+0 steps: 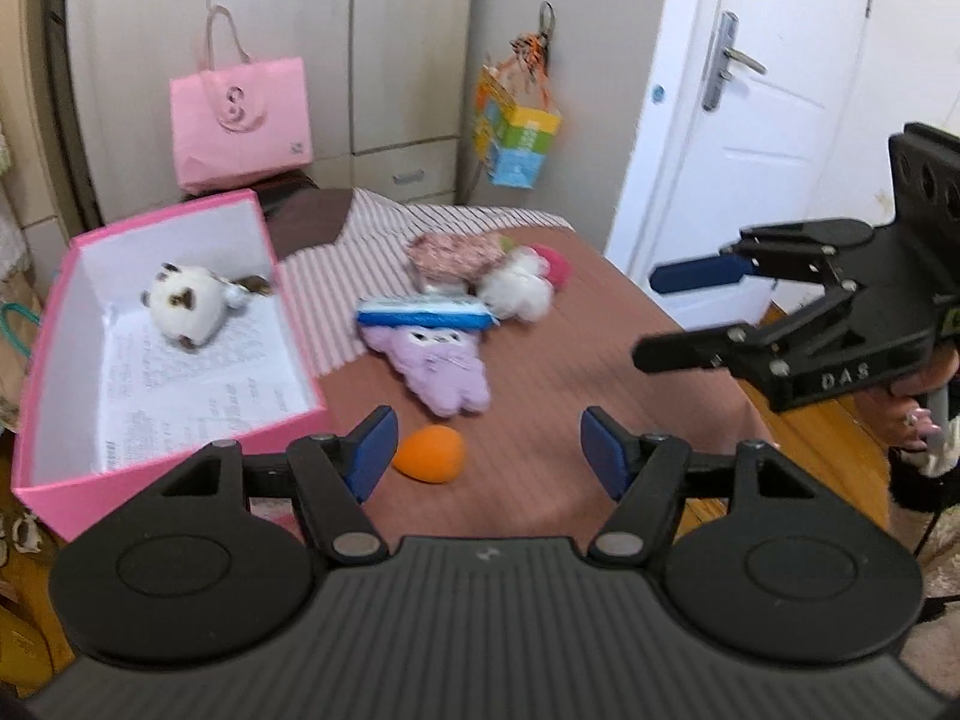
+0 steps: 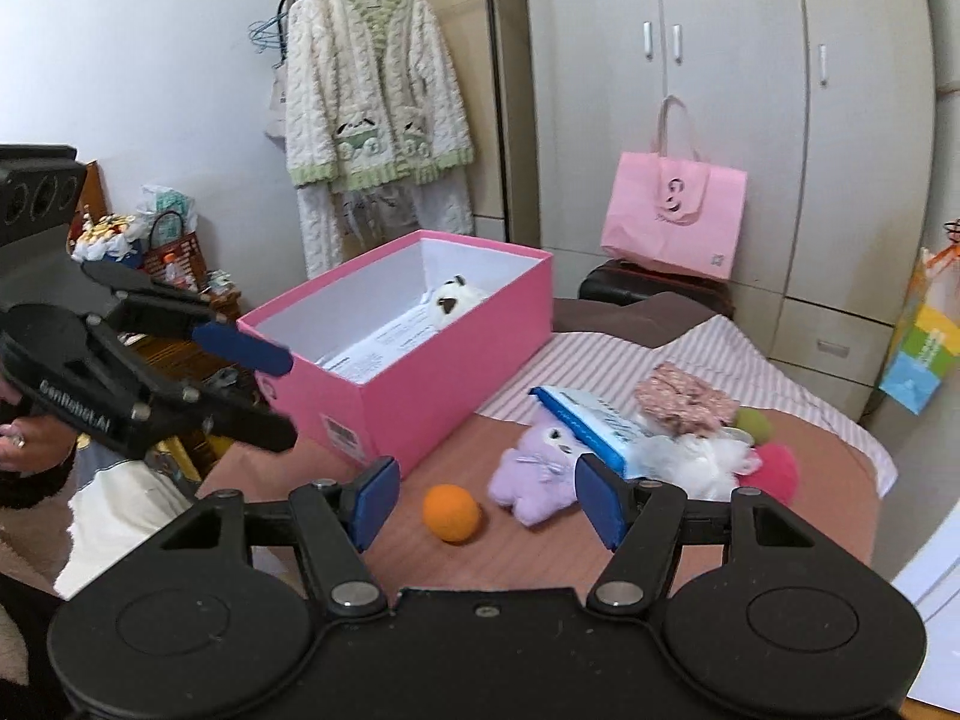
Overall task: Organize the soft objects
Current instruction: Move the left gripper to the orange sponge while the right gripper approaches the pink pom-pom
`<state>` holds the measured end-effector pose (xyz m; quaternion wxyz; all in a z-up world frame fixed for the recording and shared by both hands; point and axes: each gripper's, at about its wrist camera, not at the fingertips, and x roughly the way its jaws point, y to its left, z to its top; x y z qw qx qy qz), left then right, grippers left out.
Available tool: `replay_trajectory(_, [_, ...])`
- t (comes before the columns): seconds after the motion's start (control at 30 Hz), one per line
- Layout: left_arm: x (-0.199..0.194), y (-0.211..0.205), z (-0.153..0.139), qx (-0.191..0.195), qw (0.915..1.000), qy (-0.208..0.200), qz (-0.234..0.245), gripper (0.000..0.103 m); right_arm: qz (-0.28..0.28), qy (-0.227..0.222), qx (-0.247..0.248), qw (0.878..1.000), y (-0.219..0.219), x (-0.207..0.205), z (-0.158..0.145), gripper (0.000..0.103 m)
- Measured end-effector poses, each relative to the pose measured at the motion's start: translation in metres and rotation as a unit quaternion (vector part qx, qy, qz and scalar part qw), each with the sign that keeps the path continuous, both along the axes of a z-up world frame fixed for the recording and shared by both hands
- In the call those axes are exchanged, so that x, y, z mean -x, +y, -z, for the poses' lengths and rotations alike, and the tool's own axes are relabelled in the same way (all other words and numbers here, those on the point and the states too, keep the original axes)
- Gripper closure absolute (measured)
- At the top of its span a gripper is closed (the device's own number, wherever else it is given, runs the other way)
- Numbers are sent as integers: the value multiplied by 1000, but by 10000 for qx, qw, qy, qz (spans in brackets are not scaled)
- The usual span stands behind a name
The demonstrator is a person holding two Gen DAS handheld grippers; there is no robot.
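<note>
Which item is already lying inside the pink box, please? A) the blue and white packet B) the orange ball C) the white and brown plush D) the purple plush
C: the white and brown plush lies inside the pink box; the others lie outside it on the bed.

Your path to the orange ball (image 1: 429,454) is open bedspread; pink box (image 1: 180,438) wall blocks the left.

One pink box (image 2: 414,384) left of the right gripper, one white plush toy (image 2: 453,299) inside it, one orange ball (image 2: 451,512) between the fingers, one purple plush (image 2: 534,480), one blue packet (image 2: 600,426), one white fluffy toy (image 2: 702,462), one floral pouch (image 2: 684,401), one pink bag (image 2: 675,219) far ahead.
</note>
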<state>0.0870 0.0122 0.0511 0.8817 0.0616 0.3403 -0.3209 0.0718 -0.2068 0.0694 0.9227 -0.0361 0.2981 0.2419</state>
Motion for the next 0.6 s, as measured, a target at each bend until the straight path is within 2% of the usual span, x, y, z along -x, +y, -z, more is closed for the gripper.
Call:
replay_trajectory(0.2, [-8, -17, 25, -23, 9997, 258, 50, 36, 166, 6, -23, 9999, -11, -4, 19, 33])
replay_trajectory(0.6, [-30, -40, 73, -390, 9984, 285, -304, 36, 444, -136, 137, 9988, -33, -30, 56, 33])
